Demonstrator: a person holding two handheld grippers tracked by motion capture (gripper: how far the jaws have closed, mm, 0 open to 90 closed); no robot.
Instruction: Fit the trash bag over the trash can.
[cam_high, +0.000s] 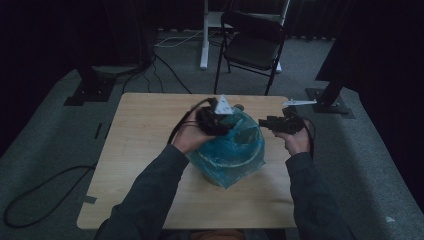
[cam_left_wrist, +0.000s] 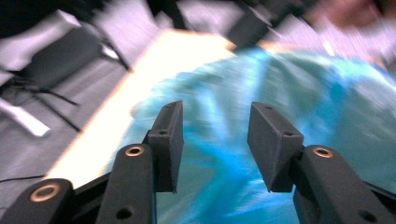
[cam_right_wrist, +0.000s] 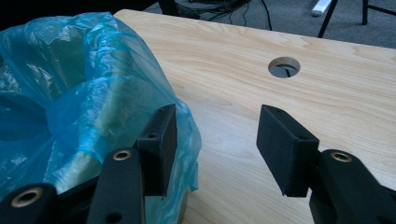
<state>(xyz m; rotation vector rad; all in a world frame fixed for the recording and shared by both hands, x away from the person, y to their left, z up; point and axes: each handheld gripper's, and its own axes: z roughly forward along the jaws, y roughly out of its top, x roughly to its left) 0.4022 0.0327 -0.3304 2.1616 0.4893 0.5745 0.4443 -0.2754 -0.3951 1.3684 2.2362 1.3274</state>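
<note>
A blue see-through plastic bag (cam_high: 235, 152) lines a round container in the middle of the wooden table (cam_high: 145, 145). My left gripper (cam_high: 227, 124) hovers over the bag's far left rim. In the blurred left gripper view, the left gripper (cam_left_wrist: 215, 140) is open, with the blue bag (cam_left_wrist: 289, 93) behind the gap and nothing pinched. My right gripper (cam_high: 263, 122) sits just right of the bag's rim and points left. Seen from its own camera, the right gripper (cam_right_wrist: 215, 144) is open over bare table (cam_right_wrist: 327, 93), its left jaw close beside the bag (cam_right_wrist: 79, 93).
A round hole (cam_right_wrist: 284, 66) is cut in the tabletop beyond the right gripper. A black folding chair (cam_high: 252, 42) and a white post (cam_high: 204, 35) stand behind the table. Stand bases (cam_high: 90, 90) flank it, and cables (cam_high: 45, 190) lie on the grey floor.
</note>
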